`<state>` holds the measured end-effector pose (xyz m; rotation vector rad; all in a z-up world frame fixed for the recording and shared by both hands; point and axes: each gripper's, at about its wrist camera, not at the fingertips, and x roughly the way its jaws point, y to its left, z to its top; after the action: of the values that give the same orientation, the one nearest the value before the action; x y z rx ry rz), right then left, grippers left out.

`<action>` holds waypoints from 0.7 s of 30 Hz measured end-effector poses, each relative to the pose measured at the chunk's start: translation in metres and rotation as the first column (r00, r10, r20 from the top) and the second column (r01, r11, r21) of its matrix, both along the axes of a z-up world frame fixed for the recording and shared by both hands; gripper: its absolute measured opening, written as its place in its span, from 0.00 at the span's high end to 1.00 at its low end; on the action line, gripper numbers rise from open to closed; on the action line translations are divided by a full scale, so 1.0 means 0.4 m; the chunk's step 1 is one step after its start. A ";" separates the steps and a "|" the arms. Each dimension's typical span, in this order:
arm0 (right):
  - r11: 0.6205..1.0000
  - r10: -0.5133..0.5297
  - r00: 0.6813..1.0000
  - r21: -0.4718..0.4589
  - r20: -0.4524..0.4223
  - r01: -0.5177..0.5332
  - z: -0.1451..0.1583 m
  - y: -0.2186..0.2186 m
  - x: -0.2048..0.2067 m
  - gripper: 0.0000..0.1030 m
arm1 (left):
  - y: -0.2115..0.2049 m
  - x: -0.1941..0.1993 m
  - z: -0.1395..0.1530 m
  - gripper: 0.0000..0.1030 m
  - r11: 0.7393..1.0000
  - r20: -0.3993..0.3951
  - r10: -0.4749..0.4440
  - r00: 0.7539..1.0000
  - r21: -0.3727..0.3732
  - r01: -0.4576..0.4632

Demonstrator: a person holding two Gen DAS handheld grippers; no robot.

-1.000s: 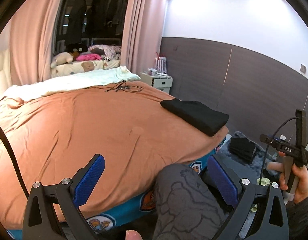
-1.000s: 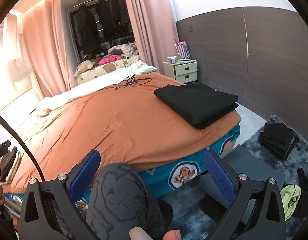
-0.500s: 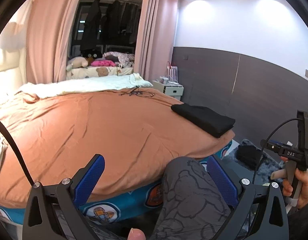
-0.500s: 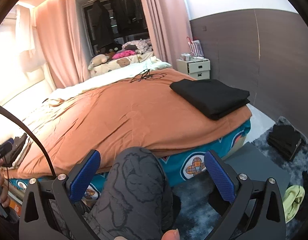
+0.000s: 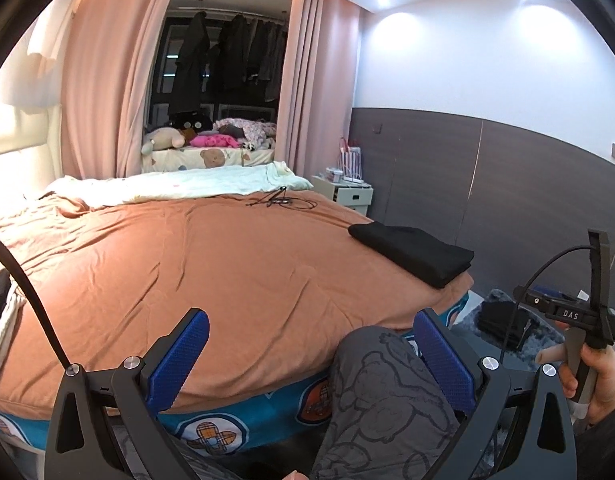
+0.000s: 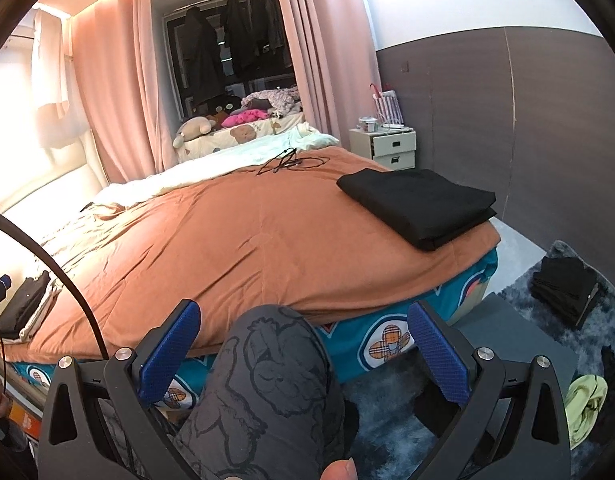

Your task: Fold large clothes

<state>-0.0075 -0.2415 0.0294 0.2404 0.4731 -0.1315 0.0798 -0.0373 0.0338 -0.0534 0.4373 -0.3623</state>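
Black folded garment point(image 6: 419, 204) lies on the orange bedspread point(image 6: 247, 240) corner | left gripper point(image 5: 311, 360) fingers spread, empty | right gripper point(image 6: 303, 352) fingers spread, empty

The bed's cover point(image 5: 211, 264) is plain rust orange, and the sheet point(image 6: 387, 340) below it is teal with white badges holding tan plaid bears. The folded garment point(image 6: 419, 204) on the cover is solid black, and the trouser leg point(image 6: 267, 392) is dark grey with a black line-drawn cartoon print. Both grippers' pads point(image 5: 179, 356) are bright blue on black frames, and the curtains point(image 5: 95, 80) are dusty pink.
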 end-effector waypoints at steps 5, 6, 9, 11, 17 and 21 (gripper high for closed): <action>1.000 0.009 1.000 -0.010 -0.009 -0.009 -0.001 0.010 0.009 0.00 | 0.008 -0.004 0.002 0.00 1.000 0.007 0.008 1.000 0.003 -0.008; 1.000 0.010 1.000 -0.009 -0.009 -0.010 0.001 0.010 0.011 0.00 | 0.008 -0.004 0.001 0.00 1.000 0.007 0.008 1.000 0.003 -0.008; 1.000 0.009 1.000 -0.015 -0.011 -0.009 0.004 0.005 0.012 0.00 | 0.011 -0.004 0.001 0.00 1.000 0.004 0.009 1.000 0.002 -0.009; 1.000 0.011 1.000 -0.015 -0.010 -0.012 0.007 0.006 0.012 0.00 | 0.013 -0.005 0.002 0.00 1.000 0.002 0.011 1.000 0.003 -0.011; 1.000 0.026 1.000 0.011 -0.002 -0.026 0.010 0.014 0.015 0.00 | 0.026 -0.009 0.007 0.00 1.000 0.008 0.020 1.000 -0.024 -0.020; 1.000 0.024 1.000 0.000 0.001 -0.024 0.017 0.034 0.015 0.00 | 0.032 -0.012 0.005 0.00 0.999 0.002 0.019 1.000 -0.033 -0.019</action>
<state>-0.0016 -0.2277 0.0362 0.2346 0.4743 -0.1078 0.0751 -0.0244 0.0360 -0.0894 0.4283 -0.3505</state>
